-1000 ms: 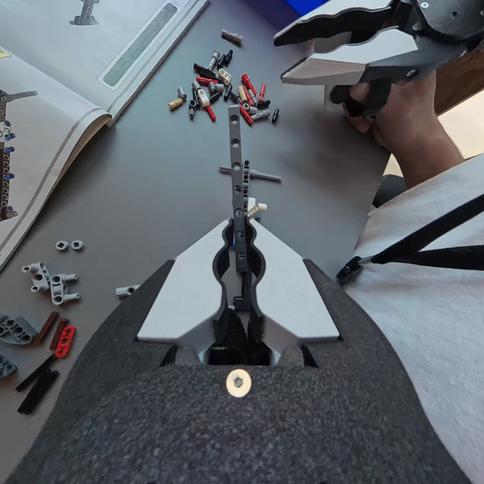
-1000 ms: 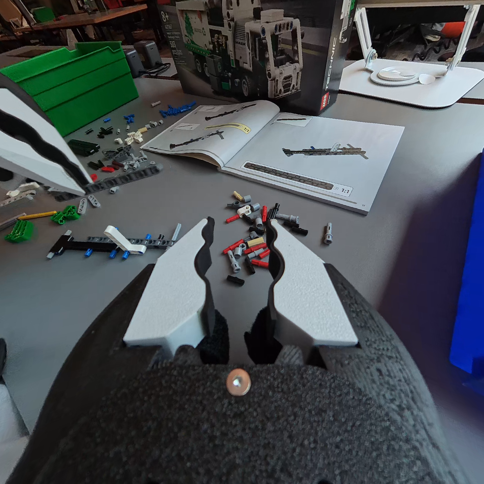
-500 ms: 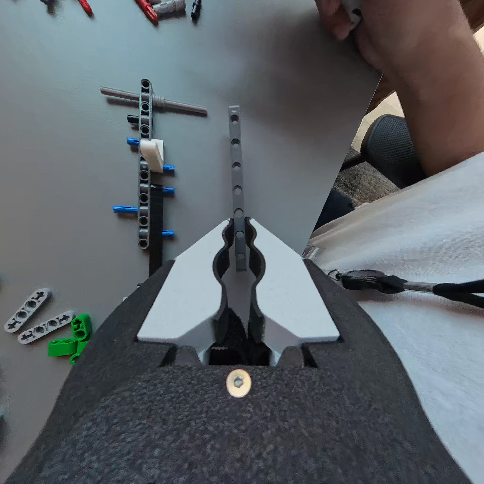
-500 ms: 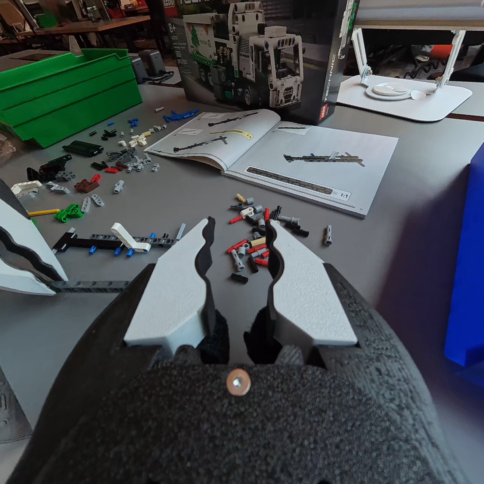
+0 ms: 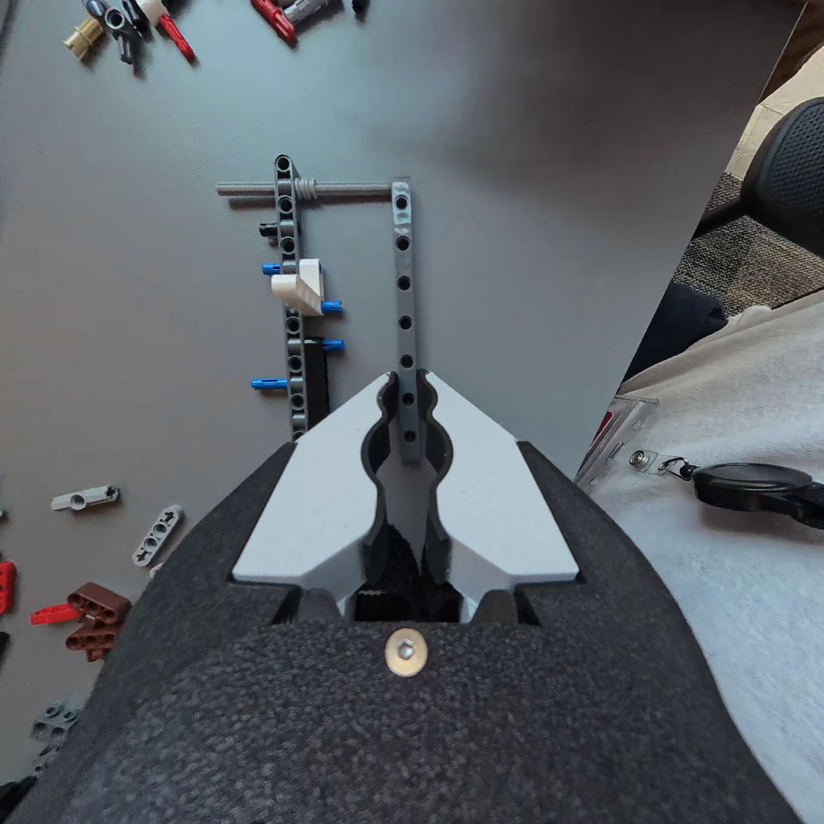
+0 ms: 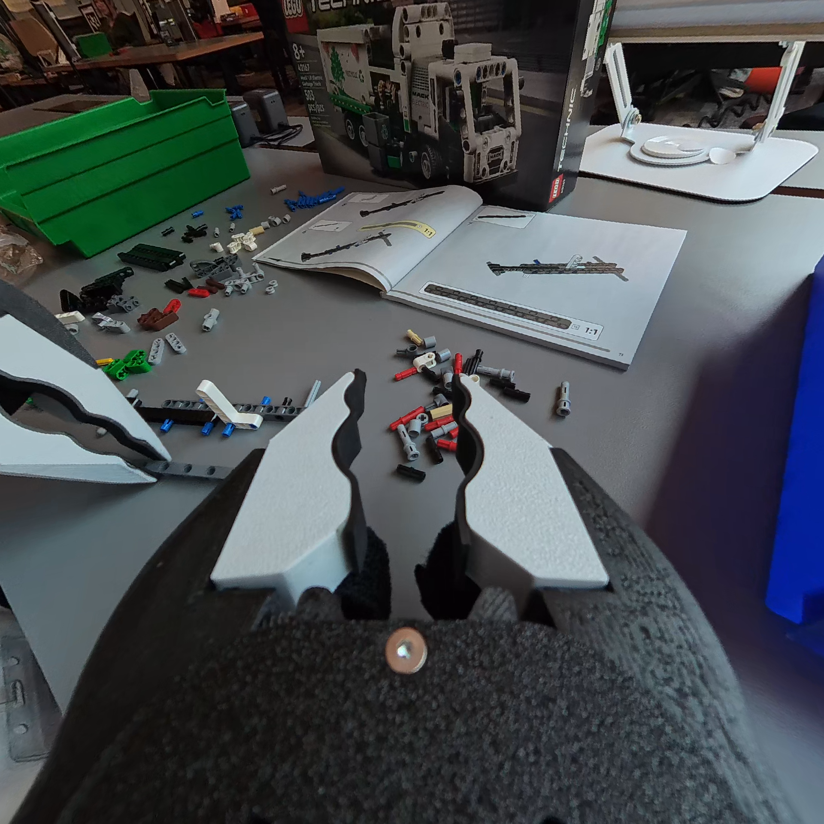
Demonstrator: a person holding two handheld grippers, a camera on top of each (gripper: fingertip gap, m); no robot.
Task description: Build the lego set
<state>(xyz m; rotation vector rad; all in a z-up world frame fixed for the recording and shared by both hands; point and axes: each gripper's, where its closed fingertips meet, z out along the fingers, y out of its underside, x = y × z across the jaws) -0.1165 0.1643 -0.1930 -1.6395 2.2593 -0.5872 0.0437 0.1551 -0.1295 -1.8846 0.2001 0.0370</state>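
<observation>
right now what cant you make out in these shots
- Beam, left wrist view: whether its far end touches the axle or hangs above it; one flat angle.
- Beam, right wrist view: most of it, hidden behind the right gripper and inside the left gripper.
- Assembly, left wrist view: its near end, behind the left gripper's finger.
- Dark parts, right wrist view: too small to tell shapes.

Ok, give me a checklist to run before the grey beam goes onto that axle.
1. Left gripper shut on grey beam: ok.
2. Beam parallel to the partial assembly: ok.
3. Beam's far end at the grey axle tip: ok.
4. Axle tip lined up with the end hole: cannot tell.
5. Right gripper open, holding nothing: ok.
6. Right gripper bracing the assembly: not ok, it hovers over the loose pins.
</observation>
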